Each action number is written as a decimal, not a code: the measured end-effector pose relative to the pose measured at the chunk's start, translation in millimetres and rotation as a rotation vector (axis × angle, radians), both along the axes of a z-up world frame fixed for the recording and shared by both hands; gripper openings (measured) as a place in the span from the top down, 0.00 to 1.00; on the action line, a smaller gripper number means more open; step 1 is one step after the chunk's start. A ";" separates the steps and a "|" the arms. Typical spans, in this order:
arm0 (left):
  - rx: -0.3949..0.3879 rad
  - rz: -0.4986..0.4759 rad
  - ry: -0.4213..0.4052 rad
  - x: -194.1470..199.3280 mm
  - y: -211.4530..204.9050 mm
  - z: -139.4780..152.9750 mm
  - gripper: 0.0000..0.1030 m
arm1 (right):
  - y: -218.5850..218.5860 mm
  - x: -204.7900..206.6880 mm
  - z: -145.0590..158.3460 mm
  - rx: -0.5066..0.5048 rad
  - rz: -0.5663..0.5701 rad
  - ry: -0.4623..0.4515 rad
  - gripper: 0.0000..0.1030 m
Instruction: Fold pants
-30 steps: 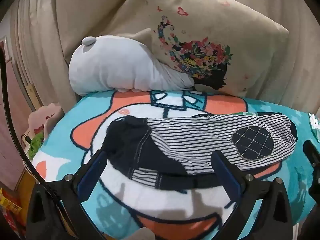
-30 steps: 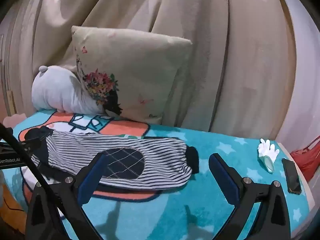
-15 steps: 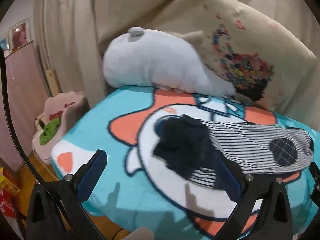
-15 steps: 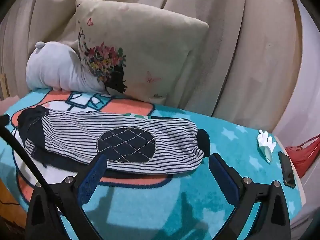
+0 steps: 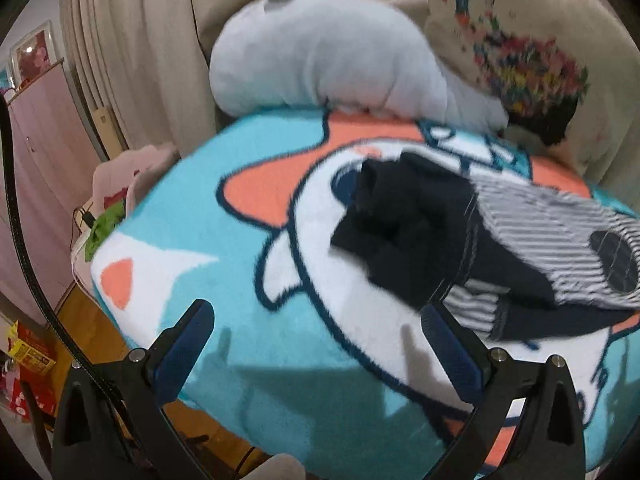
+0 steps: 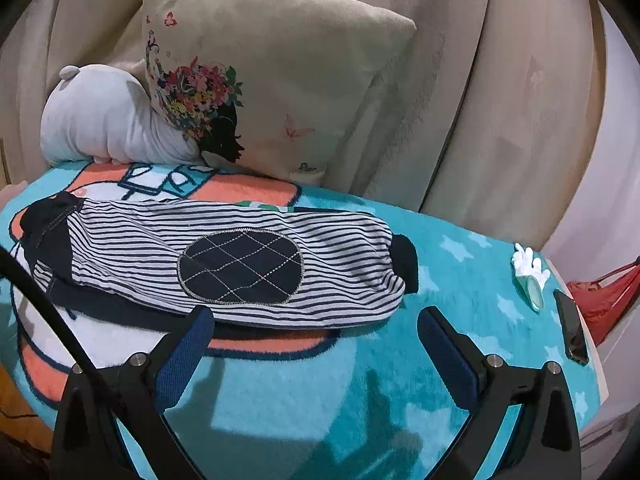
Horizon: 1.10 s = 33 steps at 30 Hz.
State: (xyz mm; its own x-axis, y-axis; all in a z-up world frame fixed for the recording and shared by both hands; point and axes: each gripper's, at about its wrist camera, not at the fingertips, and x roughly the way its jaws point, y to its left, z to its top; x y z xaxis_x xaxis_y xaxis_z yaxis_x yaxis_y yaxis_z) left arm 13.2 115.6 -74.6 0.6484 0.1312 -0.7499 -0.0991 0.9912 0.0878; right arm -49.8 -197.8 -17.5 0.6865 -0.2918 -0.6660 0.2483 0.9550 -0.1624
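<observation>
Your left tool (image 5: 316, 344) has swung away toward the bed's edge, both it and your right tool (image 6: 314, 344) spread wide and empty, leaving the pants (image 6: 224, 264) flat on the blanket (image 6: 460, 280), lengthwise fold apparently done.

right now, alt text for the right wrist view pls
Striped pants with a dark quilted knee patch lie flat, folded lengthwise, on a turquoise cartoon blanket. The open right tongs hover in front of them, holding nothing. Behind are a floral pillow and a grey plush; a phone lies at the bed's right edge.
</observation>
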 end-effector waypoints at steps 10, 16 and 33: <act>-0.013 0.036 0.021 1.9 3.8 -25.9 0.00 | -31.0 -0.7 -5.9 0.198 0.000 0.007 0.18; -0.086 0.000 0.060 2.4 10.8 -26.4 0.02 | -48.4 -3.5 -4.4 0.366 0.024 -0.022 0.20; -0.493 -0.309 0.118 27.3 -41.9 16.1 0.28 | -80.2 26.9 -34.6 0.803 0.096 0.125 0.31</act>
